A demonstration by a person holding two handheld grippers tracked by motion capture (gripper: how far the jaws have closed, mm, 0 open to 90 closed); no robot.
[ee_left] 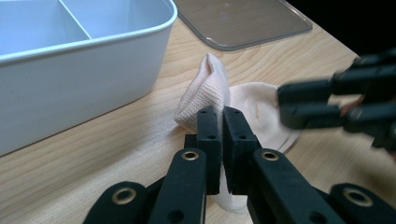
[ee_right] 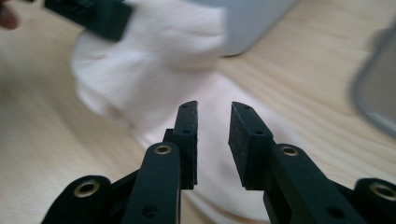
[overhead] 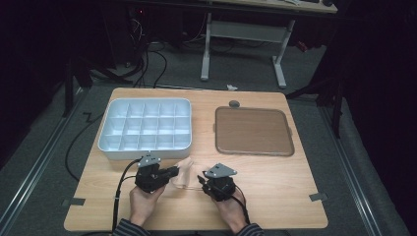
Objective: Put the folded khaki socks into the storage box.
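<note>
A pale cream sock lies on the wooden table just in front of the white compartment box, one end raised in a fold. My left gripper comes in from the left and is shut on the sock; fabric is pinched between its jaws. My right gripper is at the sock's right end. Its jaws stand apart above the sock, with nothing pressed between the pads. In the left gripper view the right gripper hovers over the flat part of the sock.
The white box with several empty compartments stands at the back left, close behind the sock. A flat rectangular lid lies at the back right. A person's hands hold both grippers near the front edge of the table.
</note>
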